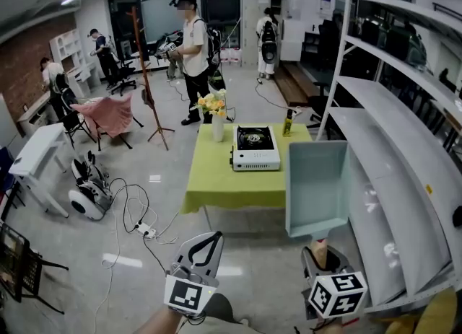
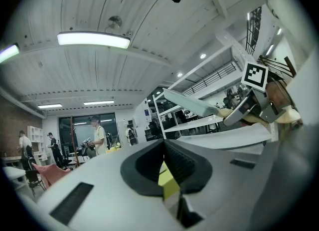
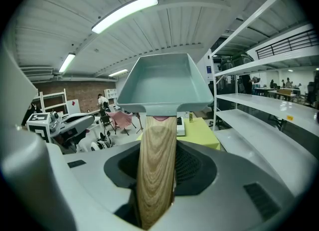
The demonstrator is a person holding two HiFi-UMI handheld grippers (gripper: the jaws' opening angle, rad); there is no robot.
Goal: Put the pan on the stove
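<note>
A square grey-blue pan (image 1: 317, 185) with a wooden handle (image 1: 320, 244) hangs in the air over the floor, short of the table's near right corner. My right gripper (image 1: 320, 253) is shut on that handle; in the right gripper view the handle (image 3: 155, 170) runs up between the jaws to the pan (image 3: 162, 83). The portable gas stove (image 1: 255, 148) sits on the yellow-green table (image 1: 216, 181), with nothing on its burner. My left gripper (image 1: 215, 237) is low at the bottom centre, shut and holding nothing (image 2: 163, 147). The left gripper view also catches the pan (image 2: 192, 104) edge-on.
White shelving (image 1: 404, 167) runs along the right, close beside the pan. A vase of flowers (image 1: 217, 120) and a small bottle (image 1: 288, 123) stand at the table's far edge. Cables and a power strip (image 1: 146, 230) lie on the floor at left. People stand further back.
</note>
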